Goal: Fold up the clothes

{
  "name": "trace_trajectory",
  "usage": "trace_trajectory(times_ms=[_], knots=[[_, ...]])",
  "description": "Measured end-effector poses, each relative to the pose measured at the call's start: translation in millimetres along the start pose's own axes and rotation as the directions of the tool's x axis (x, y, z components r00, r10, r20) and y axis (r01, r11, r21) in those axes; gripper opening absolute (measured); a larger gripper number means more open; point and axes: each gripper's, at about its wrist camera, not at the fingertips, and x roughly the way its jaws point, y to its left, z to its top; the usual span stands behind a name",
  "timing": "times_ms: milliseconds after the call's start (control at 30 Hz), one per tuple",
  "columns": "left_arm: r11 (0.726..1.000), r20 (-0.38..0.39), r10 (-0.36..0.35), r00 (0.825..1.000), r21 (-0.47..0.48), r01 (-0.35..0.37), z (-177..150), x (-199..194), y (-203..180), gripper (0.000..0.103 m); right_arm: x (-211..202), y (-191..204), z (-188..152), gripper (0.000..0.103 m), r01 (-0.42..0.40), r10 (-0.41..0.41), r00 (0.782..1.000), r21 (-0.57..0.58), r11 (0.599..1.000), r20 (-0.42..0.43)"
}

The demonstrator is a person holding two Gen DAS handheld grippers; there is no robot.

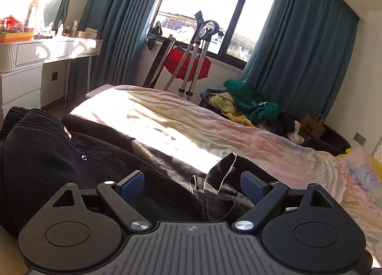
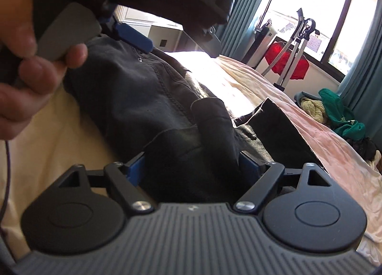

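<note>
Jeans [image 1: 95, 155], one dark pair, on one bed [image 1: 214, 131]; left gripper [image 1: 192, 185] and right gripper [image 2: 191, 167] gape wide, gripping nothing.

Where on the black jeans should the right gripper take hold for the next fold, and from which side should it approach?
Probably the raised, folded leg end of the black jeans, just ahead of the right gripper, whose jaws stand open. That flap stands up off the bed sheet, so the pads could close on both faces. Coming from the near edge of the bed seems easiest.

Sunlit bedroom – teal curtains [image 1: 298, 43], window [image 1: 203, 0], white dresser [image 1: 21, 79]
</note>
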Motion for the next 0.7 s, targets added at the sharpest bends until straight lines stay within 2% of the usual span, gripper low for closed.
trace_trajectory(times_ms=[100,167,267,367,400,467,567,700], knots=[[1.0,-0.015,0.011,1.0,0.028,-0.01,-4.8,7.9,-5.6,0.089,-27.1,-22.0,-3.4,0.084,-0.047,0.041,0.999,0.169,0.984,0.036],[0.999,-0.027,0.016,1.0,0.048,-0.015,-8.7,15.8,-8.7,0.09,-43.5,-45.0,-9.4,0.084,-0.051,0.031,0.997,0.302,0.952,0.068],[0.996,-0.056,0.033,0.998,0.084,-0.028,-15.6,28.3,-11.2,0.09,-53.2,-83.7,-18.0,0.084,-0.003,-0.046,0.994,0.452,0.892,0.096],[0.99,-0.099,0.087,0.991,0.121,-0.075,-24.2,41.8,-14.1,0.09,-49.7,-113.0,-25.6,0.084,0.093,-0.164,0.983,0.548,0.831,0.082],[0.987,-0.117,0.111,0.987,0.13,-0.096,-27.1,45.8,-14.6,0.089,-47.0,-119.6,-28.0,0.084,0.123,-0.193,0.979,0.57,0.812,0.064],[0.983,-0.16,0.149,0.976,0.131,-0.129,-32.9,53.2,-12.0,0.089,-28.4,-134.8,-38.8,0.084,0.193,-0.227,0.974,0.625,0.756,-0.026],[0.985,-0.176,0.151,0.973,0.11,-0.133,-38.7,55.0,-6.0,0.089,0.0,-146.6,-63.7,0.083,0.238,-0.168,0.971,0.684,0.689,-0.169],[0.988,-0.177,0.138,0.974,0.091,-0.123,-35.6,37.4,-2.4,0.089,9.9,-142.1,-79.7,0.084,0.25,-0.146,0.968,0.703,0.666,-0.206]])
